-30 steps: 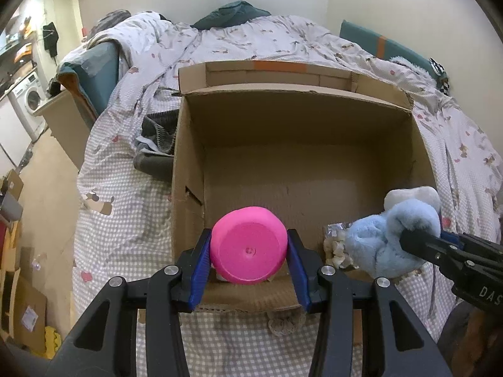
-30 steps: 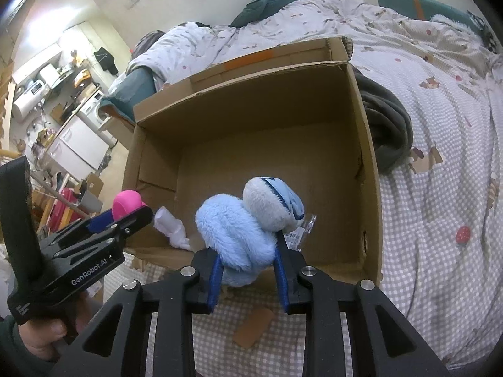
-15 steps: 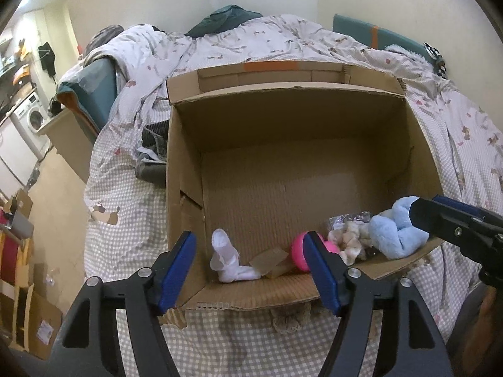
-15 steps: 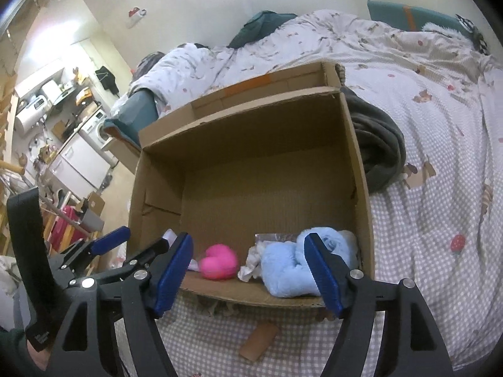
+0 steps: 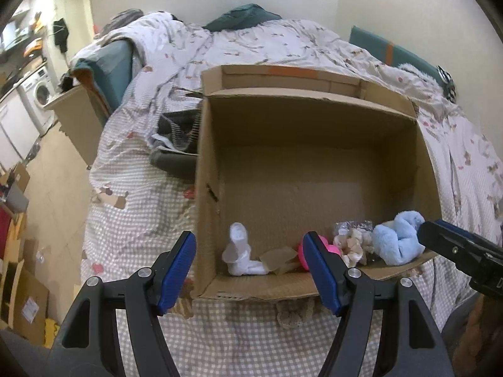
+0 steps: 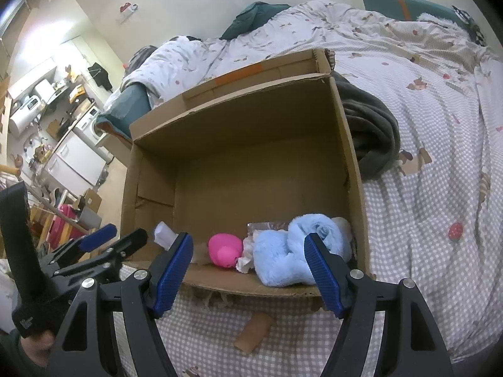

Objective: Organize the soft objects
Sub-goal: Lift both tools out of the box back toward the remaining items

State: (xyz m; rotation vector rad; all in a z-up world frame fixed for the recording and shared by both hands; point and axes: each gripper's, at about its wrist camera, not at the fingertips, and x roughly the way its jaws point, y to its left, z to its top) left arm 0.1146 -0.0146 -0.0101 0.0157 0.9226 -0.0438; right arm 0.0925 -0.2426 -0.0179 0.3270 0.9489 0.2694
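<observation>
Both tongs stand wide apart and grip nothing; the left gripper (image 5: 250, 270) hangs just outside the near rim of the cardboard box (image 5: 207, 163), and the right gripper (image 6: 248, 270) hangs at the same rim further along, its own view showing the left tool down to its left. The box sits on a checked bedspread (image 5: 135, 207) with its opening turned toward the cameras, and the soft things lie in a row along its near edge: a white sock (image 5: 239, 256) toward the left wall, a pink squishy toy (image 6: 224, 249) near the middle, a crumpled cream bundle (image 5: 350, 246) beside it, and a pale blue plush (image 6: 283, 251) against the right wall. In the left view the pink toy is half hidden behind the right-hand blue pad; the sock lies straight ahead between the pads, standing roughly upright with its foot trailing right. The blue plush lies directly ahead of the right gripper — its long axis runs across the box mouth, left to right, so that tool is plainly the nearer to it. By my reading these items are already stowed, and the next move probably means turning away to fetch something else; a dark grey blanket (image 6: 374, 138) bunched against the box's right side, well beyond the right tool, looks a likely candidate, though no loose small item shows in reach.
</observation>
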